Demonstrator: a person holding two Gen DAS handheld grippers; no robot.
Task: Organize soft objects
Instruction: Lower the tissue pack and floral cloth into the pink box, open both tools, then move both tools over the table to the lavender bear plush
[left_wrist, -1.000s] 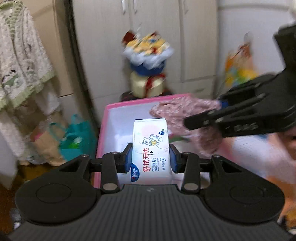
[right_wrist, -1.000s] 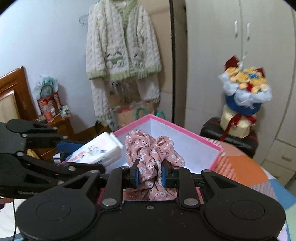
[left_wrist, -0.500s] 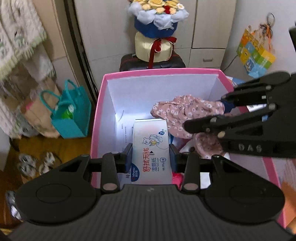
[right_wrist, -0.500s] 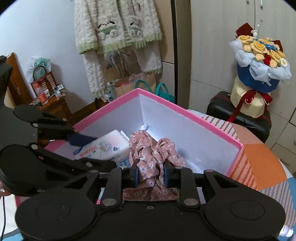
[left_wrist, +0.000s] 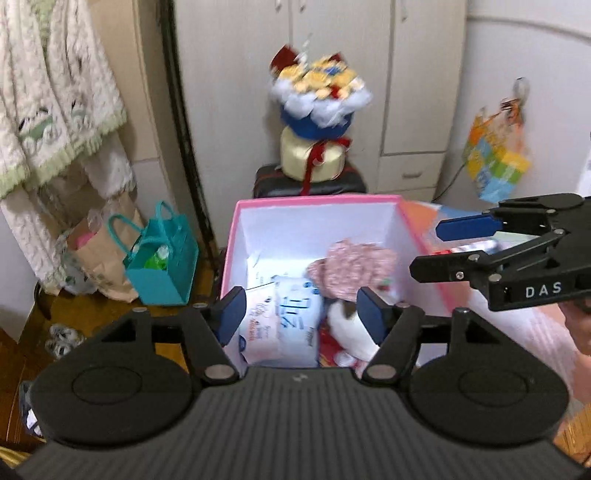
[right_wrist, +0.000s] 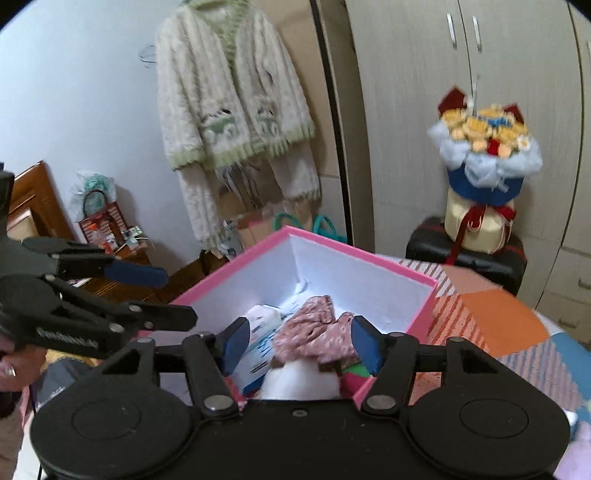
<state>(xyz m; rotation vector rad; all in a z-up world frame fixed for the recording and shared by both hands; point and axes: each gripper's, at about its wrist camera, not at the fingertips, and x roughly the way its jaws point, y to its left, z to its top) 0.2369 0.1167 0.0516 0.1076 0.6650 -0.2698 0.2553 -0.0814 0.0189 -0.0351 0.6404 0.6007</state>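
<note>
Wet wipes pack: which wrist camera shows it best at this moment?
The left wrist view. There the wet wipes pack lies in the pink box with most of its printed top in sight, beside the floral cloth. In the right wrist view the pack is partly hidden behind a gripper finger and the cloth.

A fluffy white cardigan with green trim (right_wrist: 236, 110) hangs on the pale wall. Below it stand a brown paper bag (left_wrist: 99, 262) and, just beside that, a teal handled tote (left_wrist: 162, 266). A bouquet of yellow flowers in blue and white wrapping (right_wrist: 484, 173) sits on a black case (right_wrist: 469, 258) before cream wardrobe doors (right_wrist: 424, 110). A colourful checked bag (left_wrist: 495, 166) hangs from a wall hook.
</note>
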